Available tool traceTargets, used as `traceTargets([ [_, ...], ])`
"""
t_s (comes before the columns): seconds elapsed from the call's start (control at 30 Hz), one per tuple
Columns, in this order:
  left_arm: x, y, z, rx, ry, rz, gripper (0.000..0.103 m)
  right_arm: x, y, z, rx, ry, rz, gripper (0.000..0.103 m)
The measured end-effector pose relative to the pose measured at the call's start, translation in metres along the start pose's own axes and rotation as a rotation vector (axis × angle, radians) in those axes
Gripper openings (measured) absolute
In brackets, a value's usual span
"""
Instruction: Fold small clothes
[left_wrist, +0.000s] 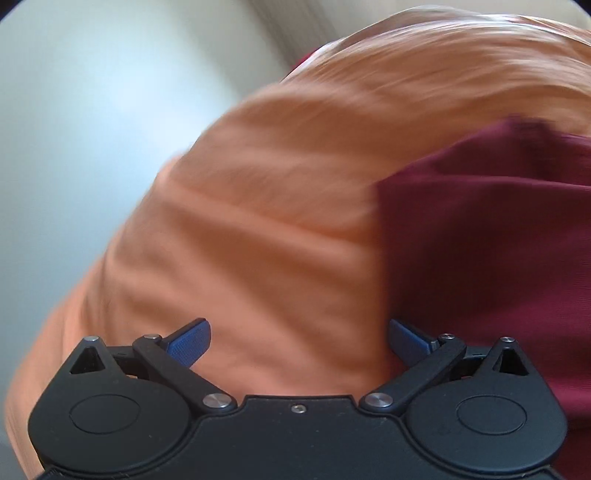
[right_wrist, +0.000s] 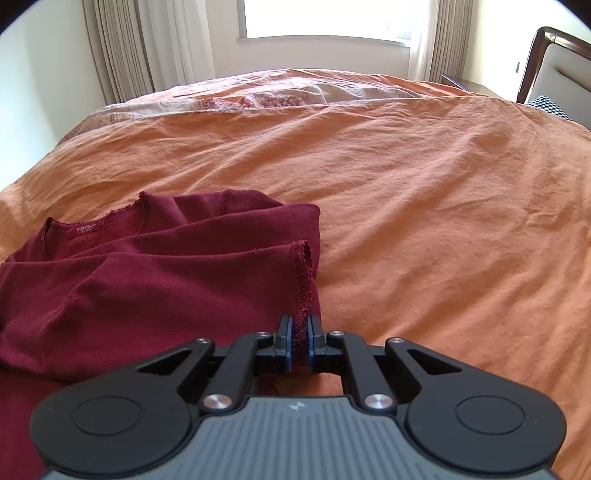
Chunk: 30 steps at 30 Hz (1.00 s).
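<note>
Right wrist view: right gripper (right_wrist: 300, 341) at 6 o'clock, jaws clamped on the stitched hem edge of a maroon long-sleeved top (right_wrist: 147, 280). Blue pads (right_wrist: 288, 341) pressed to either side of the pinched fabric, overlock stitching running up from the grip toward 12 o'clock. Rest of the top lying crumpled on the orange bedspread (right_wrist: 424, 221), spread from the jaws out toward 9 and 10 o'clock, neckline with a small label at about 10 o'clock, a folded sleeve or shoulder layer across the middle of the heap. Bedspread wrinkled, filling the frame from 3 o'clock round to 12. Patterned, paler bedding (right_wrist: 258, 98) bunched along the far edge at 12 o'clock. Bright window (right_wrist: 325, 18) above it, curtains (right_wrist: 122, 44) at 11 o'clock and again at 1 o'clock. Headboard (right_wrist: 554, 66) with dark wooden frame at 2 o'clock, a checked cushion just below it.

Left wrist view: heavily motion-blurred. Left gripper (left_wrist: 299, 341) at 6 o'clock, jaws wide apart, nothing between them. Bedspread directly beneath and ahead. Maroon top at 3 o'clock, its near edge just beside the right-hand blue finger; touching or not, cannot tell through the blur. Pale, blurred surface at 10 o'clock, unidentifiable.
</note>
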<state>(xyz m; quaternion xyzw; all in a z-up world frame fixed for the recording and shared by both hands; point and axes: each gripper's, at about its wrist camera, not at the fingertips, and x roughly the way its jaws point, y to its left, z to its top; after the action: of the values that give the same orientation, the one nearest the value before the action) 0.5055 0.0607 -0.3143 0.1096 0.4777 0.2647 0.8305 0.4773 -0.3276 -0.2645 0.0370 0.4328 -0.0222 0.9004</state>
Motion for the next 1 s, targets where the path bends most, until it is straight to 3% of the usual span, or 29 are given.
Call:
traceTargets([
  [0.07,0.003,0.015,-0.002,-0.03,0.012,-0.027,0.091,0.003,0.001,-0.002,-0.007,0.011,-0.012,0.01],
  [0.13,-0.011,0.026,0.001,-0.064,-0.038,-0.032,0.089,0.0,-0.001,-0.003,0.012,-0.001,-0.026,0.02],
  [0.2,-0.035,0.034,0.007,-0.103,-0.104,-0.069,0.093,-0.013,-0.003,-0.005,0.041,-0.069,-0.098,0.069],
  [0.23,-0.046,0.036,0.01,-0.12,-0.126,-0.101,0.098,-0.023,-0.001,-0.005,0.034,-0.126,-0.135,0.072],
  [0.3,-0.065,0.031,0.019,-0.153,-0.17,-0.198,0.1,-0.039,0.009,0.0,-0.022,-0.185,-0.113,0.067],
  [0.4,-0.082,0.004,0.03,-0.157,-0.192,-0.344,0.102,-0.047,0.034,0.013,0.005,-0.197,0.129,0.066],
  [0.47,-0.083,-0.018,0.033,-0.132,-0.194,-0.375,0.102,-0.04,0.06,0.021,0.012,-0.177,0.284,0.065],
  [0.57,-0.074,-0.041,0.028,-0.081,-0.19,-0.327,0.102,-0.016,0.095,0.023,0.023,-0.129,0.43,0.06],
  [0.67,-0.056,-0.046,0.022,-0.062,-0.162,-0.249,0.102,0.014,0.122,0.019,-0.024,-0.059,0.436,0.057],
  [0.73,-0.041,-0.044,0.021,-0.044,-0.133,-0.225,0.1,0.03,0.133,0.012,-0.078,-0.012,0.393,0.052],
  [0.8,-0.03,-0.038,0.016,-0.027,-0.121,-0.198,0.1,0.04,0.138,0.006,-0.143,-0.008,0.33,0.04],
  [0.93,-0.012,-0.016,0.009,-0.088,-0.062,-0.186,0.103,0.046,0.121,0.006,-0.138,-0.019,0.277,0.036],
  [1.0,-0.008,-0.005,0.008,-0.129,-0.044,-0.195,0.103,0.046,0.107,0.01,-0.105,-0.014,0.253,0.027],
])
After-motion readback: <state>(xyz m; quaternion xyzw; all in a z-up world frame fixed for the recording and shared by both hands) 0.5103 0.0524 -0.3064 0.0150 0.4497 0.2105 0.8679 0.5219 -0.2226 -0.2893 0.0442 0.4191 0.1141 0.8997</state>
